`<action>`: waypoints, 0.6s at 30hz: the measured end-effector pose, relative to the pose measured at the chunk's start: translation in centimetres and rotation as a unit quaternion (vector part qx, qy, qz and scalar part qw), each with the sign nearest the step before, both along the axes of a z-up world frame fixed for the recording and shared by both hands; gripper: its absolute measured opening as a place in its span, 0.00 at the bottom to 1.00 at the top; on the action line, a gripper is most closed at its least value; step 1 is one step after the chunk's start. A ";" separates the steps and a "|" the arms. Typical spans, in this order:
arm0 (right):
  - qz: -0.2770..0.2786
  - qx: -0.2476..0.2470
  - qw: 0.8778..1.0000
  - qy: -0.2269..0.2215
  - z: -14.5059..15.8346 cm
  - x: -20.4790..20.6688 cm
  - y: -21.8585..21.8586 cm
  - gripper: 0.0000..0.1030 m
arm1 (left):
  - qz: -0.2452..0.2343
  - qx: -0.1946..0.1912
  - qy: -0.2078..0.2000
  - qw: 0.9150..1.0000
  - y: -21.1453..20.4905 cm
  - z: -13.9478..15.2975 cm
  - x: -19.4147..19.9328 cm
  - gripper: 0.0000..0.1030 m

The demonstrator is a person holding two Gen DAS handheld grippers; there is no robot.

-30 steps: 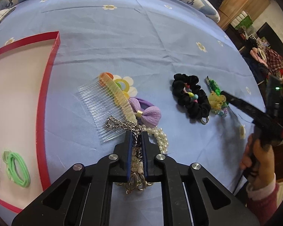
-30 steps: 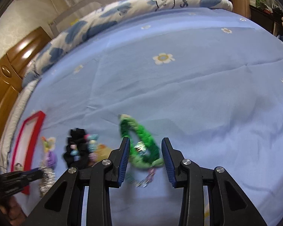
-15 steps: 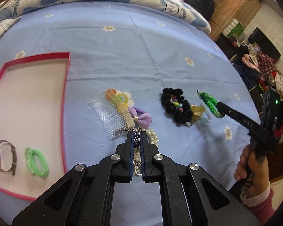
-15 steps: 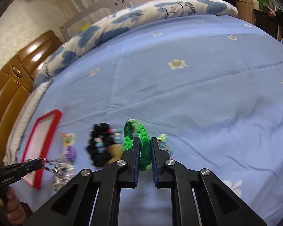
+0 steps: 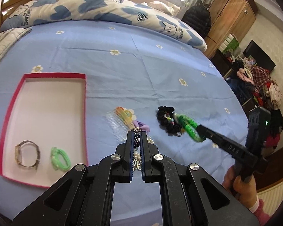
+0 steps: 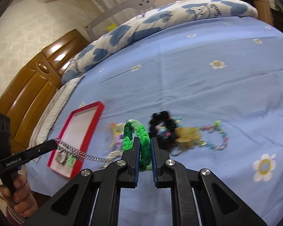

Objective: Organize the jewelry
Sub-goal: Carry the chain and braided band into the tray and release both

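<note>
My left gripper is shut on a silver chain necklace, lifted above the bed; its far end trails on the sheet, with pearls below. My right gripper is shut on a green braided bracelet, held above the bed; it also shows in the left wrist view. A red-rimmed tray lies on the left and holds a watch and a light green hair tie.
On the blue sheet lie a clear comb, a purple hair tie, a black scrunchie, a yellow piece and a beaded bracelet. A folded duvet lies at the back.
Both grippers have risen. The right one shut on the green bracelet and lifted it off the sheet. The left one lifted the chain higher.
</note>
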State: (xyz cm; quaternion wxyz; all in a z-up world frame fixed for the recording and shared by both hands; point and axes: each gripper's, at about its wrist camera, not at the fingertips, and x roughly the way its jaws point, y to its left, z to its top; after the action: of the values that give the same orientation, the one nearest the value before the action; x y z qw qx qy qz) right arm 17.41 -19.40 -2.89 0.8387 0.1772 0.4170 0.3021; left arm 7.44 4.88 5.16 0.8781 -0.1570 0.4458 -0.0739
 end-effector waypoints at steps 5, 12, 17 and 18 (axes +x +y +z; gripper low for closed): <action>0.032 0.006 0.999 -0.002 0.5 -1.0 2.6 0.10 | 0.018 -0.001 -0.015 1.000 1.6 1.4 -0.9 0.04; 0.071 0.017 0.997 -0.005 1.3 -1.7 6.3 0.10 | 0.050 0.004 -0.033 0.998 4.5 2.8 -1.5 0.04; 0.093 0.023 0.995 -0.005 1.8 -1.5 8.9 0.10 | 0.075 0.008 -0.041 0.996 7.0 3.3 -1.6 0.04; 0.097 0.025 0.995 -0.005 1.9 -1.5 9.5 0.10 | 0.079 0.009 -0.041 0.996 7.3 3.3 -1.6 0.04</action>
State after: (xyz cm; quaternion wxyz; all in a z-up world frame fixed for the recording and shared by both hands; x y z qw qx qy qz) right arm 15.93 -9.86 -1.00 0.8028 0.1548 0.4205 0.3933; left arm 5.80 12.22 8.44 0.9003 -0.1806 0.3960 -0.0066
